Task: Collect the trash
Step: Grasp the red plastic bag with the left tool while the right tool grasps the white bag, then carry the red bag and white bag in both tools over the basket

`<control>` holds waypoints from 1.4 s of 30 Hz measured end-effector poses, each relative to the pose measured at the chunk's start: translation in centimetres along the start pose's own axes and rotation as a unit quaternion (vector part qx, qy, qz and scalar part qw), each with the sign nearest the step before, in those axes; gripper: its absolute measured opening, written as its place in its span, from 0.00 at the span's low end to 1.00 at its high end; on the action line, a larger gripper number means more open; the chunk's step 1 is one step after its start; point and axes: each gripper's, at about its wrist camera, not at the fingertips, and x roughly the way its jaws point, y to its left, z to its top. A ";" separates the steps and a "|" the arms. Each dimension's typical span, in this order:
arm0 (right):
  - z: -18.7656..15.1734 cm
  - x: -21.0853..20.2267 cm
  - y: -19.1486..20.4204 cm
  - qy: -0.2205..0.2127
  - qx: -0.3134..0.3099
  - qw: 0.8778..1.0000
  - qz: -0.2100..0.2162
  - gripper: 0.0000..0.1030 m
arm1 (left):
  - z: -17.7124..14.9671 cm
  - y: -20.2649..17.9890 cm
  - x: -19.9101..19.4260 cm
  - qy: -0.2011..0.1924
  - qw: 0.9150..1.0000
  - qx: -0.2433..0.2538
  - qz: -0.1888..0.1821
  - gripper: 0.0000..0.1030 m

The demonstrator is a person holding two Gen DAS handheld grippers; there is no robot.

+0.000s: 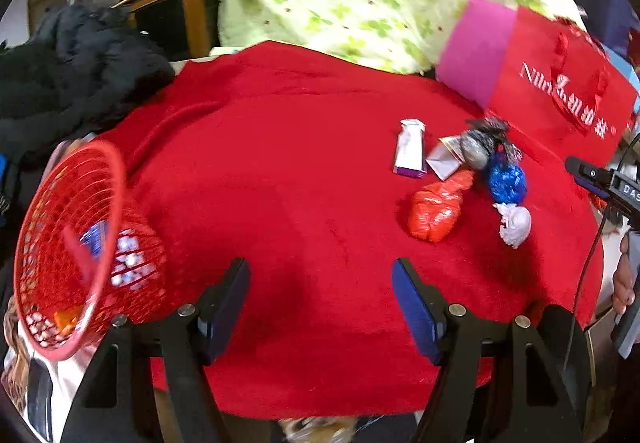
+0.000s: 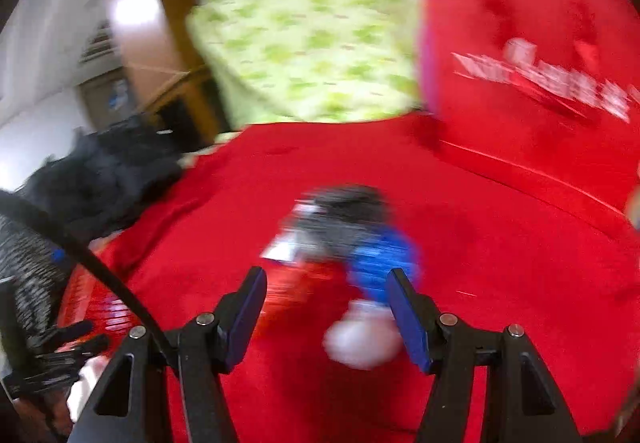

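Several pieces of trash lie in one tight cluster on the red cloth, and that crowding is my main worry. Going from big to small: the red gift bag stands just behind the pile, and if I reach too far it could tip or get nudged. The red mesh basket sits at the cloth's left edge, well apart from the pile, already holding some scraps; it looks tilted and may overhang the edge, so a careless drop could knock it over or miss it.

In the pile itself, the orange-red wad lies nearest the middle, the small carton and a folded paper behind it, the grey-black wad touching the blue wad, and the white wad closest to me.

My right gripper has its jaws apart, with the white wad low between them and the blue one just beyond the right fingertip. That view is smeared, so I cannot tell whether a finger touches anything. My guess is that closing now could pinch two wads together, or squeeze the white one out sideways, since crumpled plastic is light and slippery.

My left gripper hangs with jaws apart and empty over bare cloth, between basket and pile.
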 end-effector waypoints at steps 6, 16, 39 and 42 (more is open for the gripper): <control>-0.8 1.2 -6.9 0.030 0.108 0.994 0.016 0.64 | 1.7 -2.4 2.9 0.027 0.999 0.011 -0.018 0.71; -4.1 6.8 -6.1 0.105 0.169 0.975 0.098 0.63 | 4.0 -6.6 9.2 0.073 0.995 0.027 -0.062 0.71; -6.1 10.7 -4.2 0.141 0.144 0.974 0.107 0.42 | 3.8 -9.8 13.4 0.096 0.989 0.019 -0.109 0.45; -6.3 9.7 -3.8 0.138 0.154 0.971 0.121 0.42 | 3.7 -8.7 10.6 0.075 0.993 0.011 -0.093 0.45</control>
